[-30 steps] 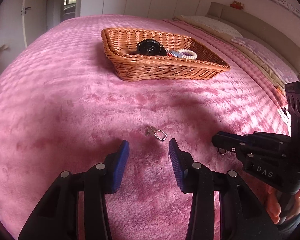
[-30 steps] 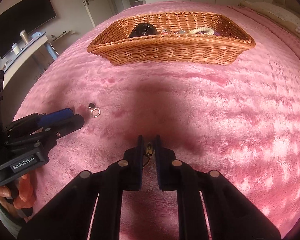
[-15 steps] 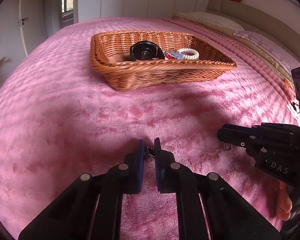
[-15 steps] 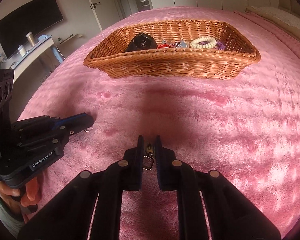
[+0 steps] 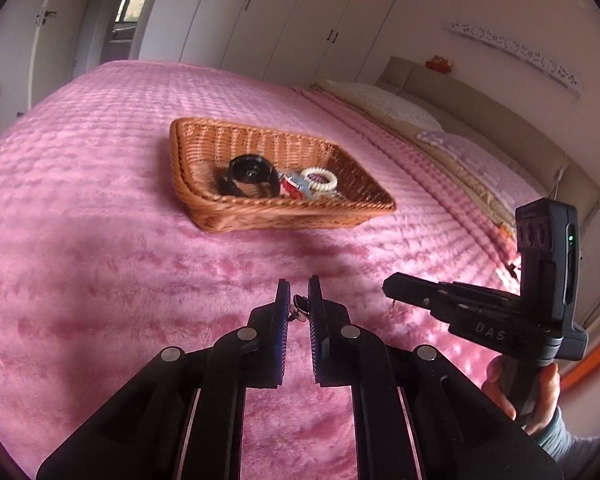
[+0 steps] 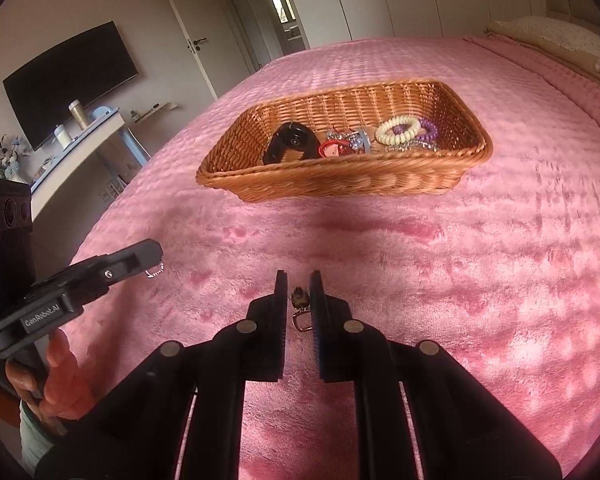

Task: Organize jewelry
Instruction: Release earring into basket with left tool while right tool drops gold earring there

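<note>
Jewelry bits are pinched one per gripper, both lifted off the pink bed [image 5: 100, 280]: left gripper [image 5: 299, 300] jaws closed on a small charm [image 5: 298, 310], right gripper [image 6: 299, 300] clamping a little clasp piece [image 6: 299, 308], probably so both go into the wicker basket [image 6: 340, 184] together.

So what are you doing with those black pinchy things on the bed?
A person is tidying jewelry into the wicker basket on the pink bedspread. Each hand holds a tool. The left tool is shut on a small sparkly earring, and the right tool is shut on another earring. Both are lifted off the bed, not yet dropped in the basket, which already holds hair ties and other bits.
</note>
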The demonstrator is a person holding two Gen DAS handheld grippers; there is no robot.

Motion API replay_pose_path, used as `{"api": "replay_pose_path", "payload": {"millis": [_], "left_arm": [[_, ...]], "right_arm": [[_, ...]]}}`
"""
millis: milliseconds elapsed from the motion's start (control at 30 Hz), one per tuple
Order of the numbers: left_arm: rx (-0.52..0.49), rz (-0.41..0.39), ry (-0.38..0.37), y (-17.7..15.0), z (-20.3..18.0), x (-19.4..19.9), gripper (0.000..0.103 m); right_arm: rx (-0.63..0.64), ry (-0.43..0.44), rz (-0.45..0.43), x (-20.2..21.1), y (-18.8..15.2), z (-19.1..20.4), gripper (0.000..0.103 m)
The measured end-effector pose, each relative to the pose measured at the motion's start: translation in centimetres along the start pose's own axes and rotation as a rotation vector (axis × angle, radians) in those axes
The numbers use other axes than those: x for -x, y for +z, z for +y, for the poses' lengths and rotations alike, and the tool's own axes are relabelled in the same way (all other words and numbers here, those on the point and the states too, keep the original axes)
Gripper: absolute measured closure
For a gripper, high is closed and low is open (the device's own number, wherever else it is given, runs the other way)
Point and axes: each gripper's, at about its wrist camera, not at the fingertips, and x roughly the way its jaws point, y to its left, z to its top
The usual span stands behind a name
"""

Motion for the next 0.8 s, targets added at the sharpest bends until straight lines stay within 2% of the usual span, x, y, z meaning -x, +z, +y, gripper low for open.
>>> {"api": "replay_pose_path", "payload": {"millis": [67, 200, 433, 633, 800], "left_arm": [[-0.013, -0.03, -0.004, 0.7, -0.7, 1.1, 0.095], [-0.054, -0.066, 0.041, 2.6, -2.3, 2.2, 0.095], [-0.099, -0.128, 0.082, 8.3, -4.0, 2.7, 0.095], [-0.109, -0.149, 0.16, 12.3, -2.7, -2.4, 0.095], [-0.079, -0.09, 0.168, 14.1, 0.5, -8.3, 0.095]], "right_arm": [[0.01, -0.022, -0.025, 1.1, 0.6, 0.4, 0.094], [0.02, -0.049, -0.078, 3.7, 2.7, 1.1, 0.094], [0.064, -0.111, -0.183, 6.2, 9.3, 1.6, 0.094], [0.042, -0.098, -0.195, 2.5, 14.7, -1.0, 0.094], [-0.031, -0.062, -0.089, -4.1, 17.1, -4.3, 0.094]]}}
